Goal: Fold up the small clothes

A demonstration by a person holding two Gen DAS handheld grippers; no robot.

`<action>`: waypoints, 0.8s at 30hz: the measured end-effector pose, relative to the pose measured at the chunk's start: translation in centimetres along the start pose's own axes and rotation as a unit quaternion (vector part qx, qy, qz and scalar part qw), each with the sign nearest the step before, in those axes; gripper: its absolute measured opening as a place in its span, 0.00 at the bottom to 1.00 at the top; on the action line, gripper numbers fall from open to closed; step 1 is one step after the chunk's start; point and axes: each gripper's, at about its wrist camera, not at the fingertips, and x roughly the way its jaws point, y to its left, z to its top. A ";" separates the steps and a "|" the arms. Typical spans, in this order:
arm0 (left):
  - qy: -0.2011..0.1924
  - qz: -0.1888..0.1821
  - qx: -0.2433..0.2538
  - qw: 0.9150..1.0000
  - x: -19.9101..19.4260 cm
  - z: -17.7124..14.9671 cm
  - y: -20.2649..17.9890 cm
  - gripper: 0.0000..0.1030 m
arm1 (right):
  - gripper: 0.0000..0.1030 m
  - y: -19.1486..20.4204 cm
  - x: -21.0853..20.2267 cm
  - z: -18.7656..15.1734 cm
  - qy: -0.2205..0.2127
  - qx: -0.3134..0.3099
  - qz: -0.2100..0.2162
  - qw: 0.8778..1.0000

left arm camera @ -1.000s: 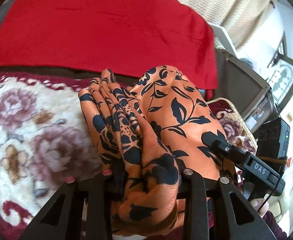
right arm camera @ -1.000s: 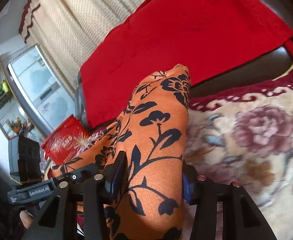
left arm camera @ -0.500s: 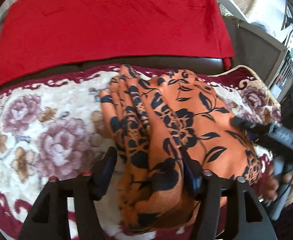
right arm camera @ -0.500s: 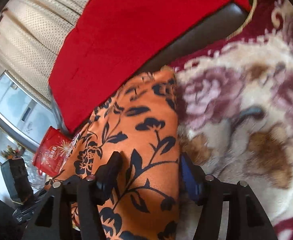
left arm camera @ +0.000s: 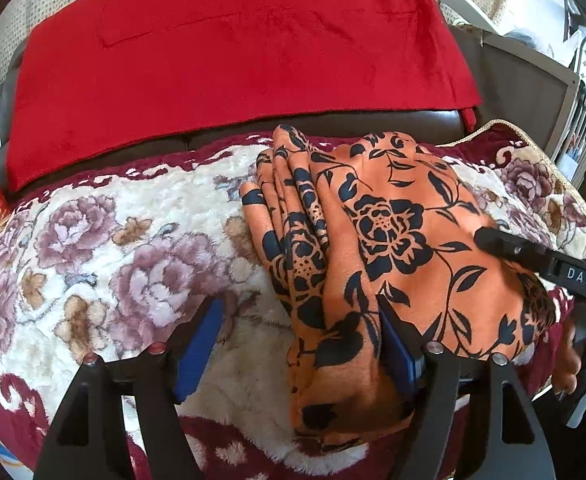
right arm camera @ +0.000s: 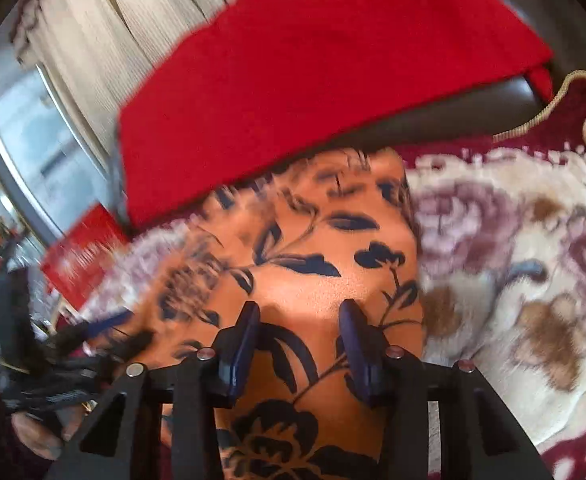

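An orange cloth with a black flower print (left arm camera: 377,240) lies folded in layers on the floral blanket (left arm camera: 105,248). My left gripper (left arm camera: 299,320) is open, its blue pads wide apart; the cloth's near edge lies against the right pad (left arm camera: 393,344) and the left pad stands clear of it. The right gripper shows at the right edge of this view (left arm camera: 489,240), on the cloth's right side. In the blurred right wrist view my right gripper (right arm camera: 301,316) stands with its pads apart over the same cloth (right arm camera: 317,248), which passes between them.
A red cloth (left arm camera: 229,52) covers the dark sofa back (left arm camera: 333,124) behind the blanket. A red box (right arm camera: 81,252) and a glass-fronted cabinet (right arm camera: 25,148) stand to the left. Beige curtains (right arm camera: 109,28) hang behind. A grey frame (left arm camera: 533,80) stands at the right.
Both grippers have lowered the cloth onto the blanket. The left gripper's jaws have opened wide and let go of it. The right gripper's jaws have spread apart too.
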 end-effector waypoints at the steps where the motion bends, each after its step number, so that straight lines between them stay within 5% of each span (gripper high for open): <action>1: 0.000 -0.001 0.000 1.000 0.1 -0.1 0.1 0.76 | 0.44 0.3 -0.1 0.2 -0.003 -0.007 -0.004 1.000; 9: 0.000 0.001 0.004 1.000 0.1 -0.1 -0.1 0.77 | 0.43 1.0 -0.7 3.0 -0.037 0.020 -0.004 0.999; 16: 0.001 -0.001 0.005 1.000 0.0 -0.2 -0.1 0.77 | 0.45 0.7 2.1 3.4 -0.001 0.068 -0.038 0.997; 24: 0.007 -0.008 -0.003 1.000 0.1 -0.2 0.0 0.77 | 0.45 1.7 -2.5 1.9 -0.029 0.056 -0.022 0.998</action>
